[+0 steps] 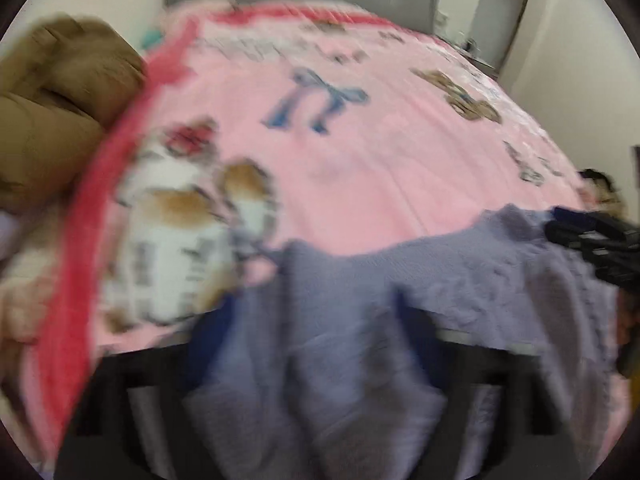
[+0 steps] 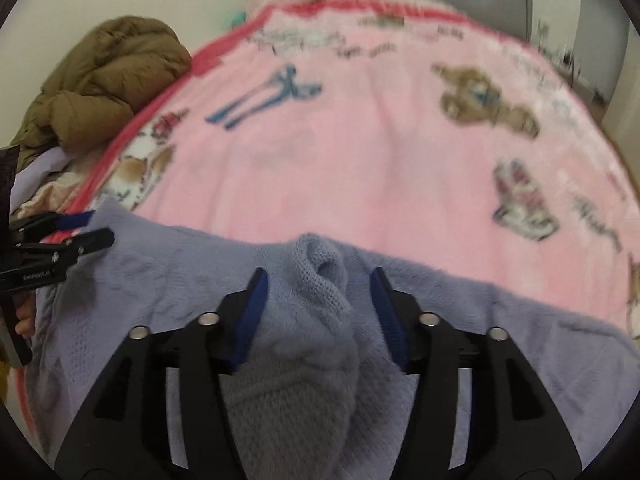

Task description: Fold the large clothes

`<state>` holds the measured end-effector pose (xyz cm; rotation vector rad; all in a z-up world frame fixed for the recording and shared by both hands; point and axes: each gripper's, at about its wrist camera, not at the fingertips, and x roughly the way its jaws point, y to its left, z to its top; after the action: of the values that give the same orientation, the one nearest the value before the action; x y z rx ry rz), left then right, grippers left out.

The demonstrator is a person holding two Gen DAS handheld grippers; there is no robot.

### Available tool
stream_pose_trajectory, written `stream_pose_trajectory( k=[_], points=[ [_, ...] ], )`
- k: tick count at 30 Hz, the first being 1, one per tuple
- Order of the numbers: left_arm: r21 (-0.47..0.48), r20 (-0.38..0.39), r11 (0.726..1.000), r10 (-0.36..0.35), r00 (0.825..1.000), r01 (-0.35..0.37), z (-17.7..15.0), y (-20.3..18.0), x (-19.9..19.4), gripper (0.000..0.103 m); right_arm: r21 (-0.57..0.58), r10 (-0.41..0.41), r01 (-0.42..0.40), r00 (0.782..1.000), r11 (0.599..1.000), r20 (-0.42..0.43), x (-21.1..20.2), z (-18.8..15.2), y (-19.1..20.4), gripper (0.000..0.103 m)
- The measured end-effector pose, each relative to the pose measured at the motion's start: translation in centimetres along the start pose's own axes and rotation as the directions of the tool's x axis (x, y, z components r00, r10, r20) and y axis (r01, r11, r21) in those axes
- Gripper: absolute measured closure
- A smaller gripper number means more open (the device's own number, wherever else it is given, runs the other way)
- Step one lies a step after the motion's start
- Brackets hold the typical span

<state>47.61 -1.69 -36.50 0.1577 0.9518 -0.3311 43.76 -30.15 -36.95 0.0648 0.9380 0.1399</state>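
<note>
Looking maybe halfway tbh: lavender sweater [image 2: 296,344] bunched btwn right gripper [image 2: 318,280] pads, jaws half apart, not pinching. Left gripper [image 2: 86,226] wide, beside its edge. Folds left, bed [image 2: 360,152] beyond.

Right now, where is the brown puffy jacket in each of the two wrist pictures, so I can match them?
Left wrist view: the brown jacket fills the upper left edge, beside the pink blanket's red border.
Right wrist view: the jacket sits upper left, smaller, also beside that border.
Shared landmark: the blue bow print on the blanket.
</note>
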Motion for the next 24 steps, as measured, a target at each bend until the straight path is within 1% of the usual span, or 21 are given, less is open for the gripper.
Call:
stream_pose_trajectory(
  k=[1, 2, 4, 6, 7, 9, 11, 12, 14, 15, 16, 18, 19, 21, 22, 24],
  points=[
    [0.014, 0.03, 0.999, 0.029, 0.999, -0.03, -0.5, 0.0, -0.7, 0.01, -0.011, 0.025, -0.025, 1.0, 1.0, 0.006, -0.9, -0.5, 0.3, 0.046],
    [0.02, 0.039, 0.999, 0.045, 0.998, -0.046, -0.9, 0.0, -1.2, 0.01, -0.024, 0.055, -0.055, 0.998, 0.998, 0.001, -1.5, -1.1, 0.7, 0.045],
    [0.01, 0.048, 0.999, 0.042, 0.998, -0.042, -2.7, -0.3, -2.6, 0.01, -0.075, 0.121, -0.121, 0.993, 0.99, -0.007, -2.9, -3.0, 2.5, 0.045],
    [0.017, 0.083, 1.0, 0.011, 0.996, -0.013, -4.8, -1.5, -4.5, 0.01, -0.116, 0.14, -0.14, 0.99, 0.983, -0.004, -4.0, -4.7, 4.0, 0.046],
    [0.035, 0.095, 0.999, 0.009, 0.995, -0.013, -5.6, -2.3, -5.2, 0.01, -0.137, 0.144, -0.144, 0.99, 0.98, -0.003, -4.5, -5.8, 4.9, 0.046],
    [0.075, 0.109, 0.997, 0.005, 0.994, -0.013, -7.3, -4.0, -6.5, 0.01, -0.164, 0.15, -0.151, 0.989, 0.975, -0.018, -5.0, -7.7, 6.5, 0.046],
    [0.105, 0.111, 0.994, -0.018, 0.994, 0.006, -8.7, -5.6, -7.1, 0.01, -0.177, 0.158, -0.162, 0.987, 0.971, -0.038, -4.9, -8.8, 7.4, 0.045],
    [0.129, 0.105, 0.992, -0.024, 0.994, 0.011, -9.3, -6.5, -7.1, 0.01, -0.184, 0.158, -0.166, 0.986, 0.969, -0.055, -4.6, -9.3, 7.8, 0.045],
    [0.175, 0.061, 0.985, -0.012, 0.998, 0.001, -10.3, -7.5, -6.0, 0.01, -0.207, 0.131, -0.149, 0.987, 0.967, -0.095, -3.4, -10.3, 8.6, 0.045],
    [0.189, 0.026, 0.982, -0.007, 1.0, 0.002, -10.7, -7.7, -5.1, 0.01, -0.218, 0.117, -0.14, 0.987, 0.966, -0.112, -2.8, -10.7, 8.8, 0.045],
    [0.193, -0.006, 0.981, 0.006, 1.0, -0.005, -11.1, -7.7, -4.2, 0.01, -0.231, 0.089, -0.118, 0.988, 0.966, -0.13, -2.0, -11.2, 8.9, 0.042],
    [0.189, -0.062, 0.982, 0.034, 0.998, -0.021, -11.7, -7.1, -2.5, 0.01, -0.226, 0.085, -0.112, 0.988, 0.968, -0.128, -1.4, -11.7, 8.6, 0.038],
    [0.175, -0.074, 0.984, 0.034, 0.997, -0.021, -12.0, -6.6, -2.0, 0.009, -0.203, 0.093, -0.118, 0.988, 0.972, -0.125, -1.2, -11.8, 8.3, 0.034],
    [0.131, -0.085, 0.991, 0.003, 0.996, 0.009, -12.2, -5.8, -1.7, 0.008, -0.164, 0.11, -0.132, 0.984, 0.978, -0.138, -0.7, -11.9, 7.7, 0.033],
    [0.119, -0.091, 0.993, -0.004, 0.996, 0.015, -12.1, -5.5, -1.5, 0.007, -0.163, 0.113, -0.135, 0.984, 0.977, -0.138, -0.6, -12.1, 7.7, 0.032],
    [0.134, -0.088, 0.991, 0.013, 0.996, -0.001, -12.2, -5.7, -1.3, 0.006, -0.174, 0.108, -0.131, 0.985, 0.976, -0.138, -0.5, -12.2, 7.9, 0.031]
  ],
)
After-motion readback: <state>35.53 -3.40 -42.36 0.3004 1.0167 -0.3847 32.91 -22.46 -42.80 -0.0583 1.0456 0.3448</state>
